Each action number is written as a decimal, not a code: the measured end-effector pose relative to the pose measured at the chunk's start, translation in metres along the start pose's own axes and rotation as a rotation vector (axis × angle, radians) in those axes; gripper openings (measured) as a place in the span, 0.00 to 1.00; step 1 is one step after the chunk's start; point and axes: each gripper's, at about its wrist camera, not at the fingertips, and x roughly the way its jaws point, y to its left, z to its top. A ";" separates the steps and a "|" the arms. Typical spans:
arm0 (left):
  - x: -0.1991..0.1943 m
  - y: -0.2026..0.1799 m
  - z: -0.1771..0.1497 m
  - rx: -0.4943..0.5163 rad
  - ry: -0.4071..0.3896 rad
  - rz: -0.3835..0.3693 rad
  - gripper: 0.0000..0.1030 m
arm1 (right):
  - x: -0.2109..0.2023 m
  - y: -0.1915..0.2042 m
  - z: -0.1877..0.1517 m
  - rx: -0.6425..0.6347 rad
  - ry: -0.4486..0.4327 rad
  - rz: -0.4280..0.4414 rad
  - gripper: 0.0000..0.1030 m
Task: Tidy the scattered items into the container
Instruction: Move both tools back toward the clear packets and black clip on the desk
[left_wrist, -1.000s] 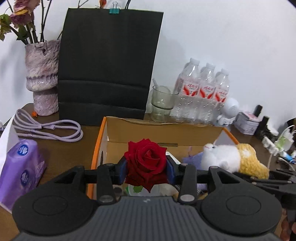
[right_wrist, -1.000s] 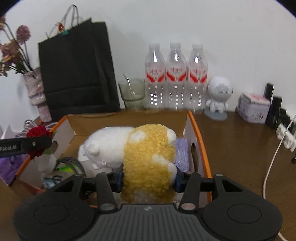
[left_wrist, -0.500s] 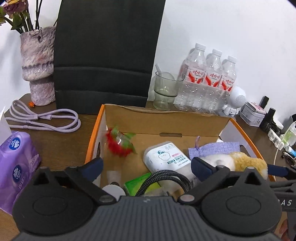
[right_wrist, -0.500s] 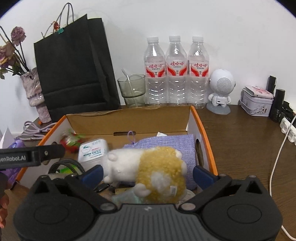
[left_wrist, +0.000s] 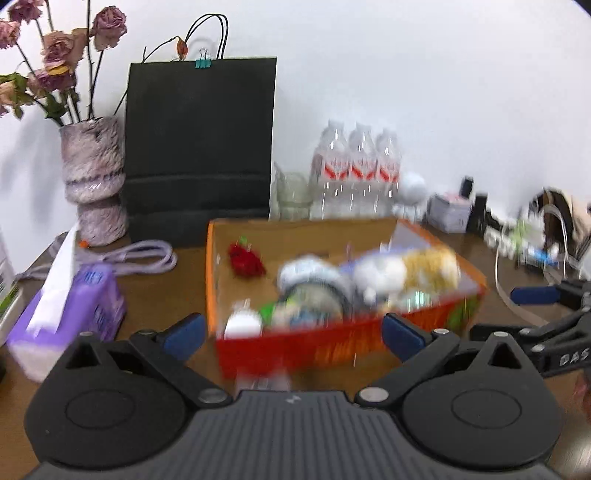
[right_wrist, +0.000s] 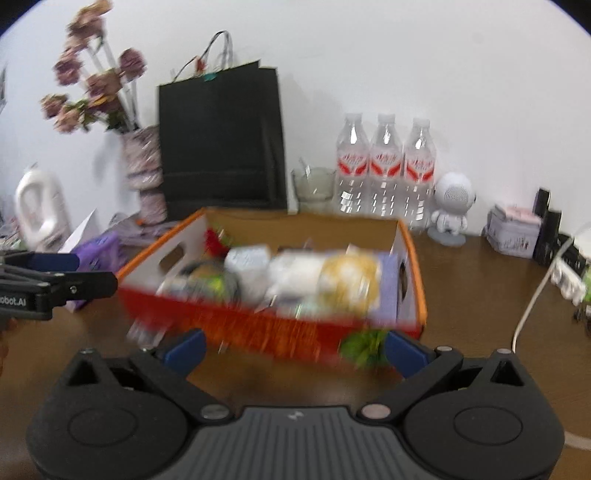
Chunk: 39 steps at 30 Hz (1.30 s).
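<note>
A white wall backs a brown wooden table (left_wrist: 166, 291) crowded with household odds and ends. From the left: a mottled vase (left_wrist: 94, 181) of dried roses, a purple tissue pack (left_wrist: 79, 306), a coiled lilac cable (left_wrist: 144, 254) and a tall black paper bag (left_wrist: 199, 147). At centre sits the orange-rimmed cardboard box (right_wrist: 412, 258) — the container — holding a red rose (left_wrist: 245, 260) in its back-left corner and a white-and-yellow plush toy (right_wrist: 328, 277) toward the right, amid blurred clutter. Behind it stand three water bottles (right_wrist: 386, 166) and a small white robot figure (right_wrist: 450, 206). Both tools sit just short of the box's near wall: the left gripper (left_wrist: 293, 334) and the right gripper (right_wrist: 295, 349) have their blue-padded jaws spread wide — nothing between them.
</note>
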 end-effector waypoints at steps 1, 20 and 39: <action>-0.003 -0.001 -0.011 0.005 0.013 0.003 1.00 | -0.002 0.003 -0.011 0.002 0.012 0.003 1.00; -0.015 -0.005 -0.098 -0.065 0.139 0.048 1.00 | 0.003 0.030 -0.083 -0.015 0.111 -0.055 1.00; -0.010 -0.013 -0.097 -0.015 0.164 0.089 1.00 | 0.003 0.028 -0.082 -0.011 0.111 -0.060 1.00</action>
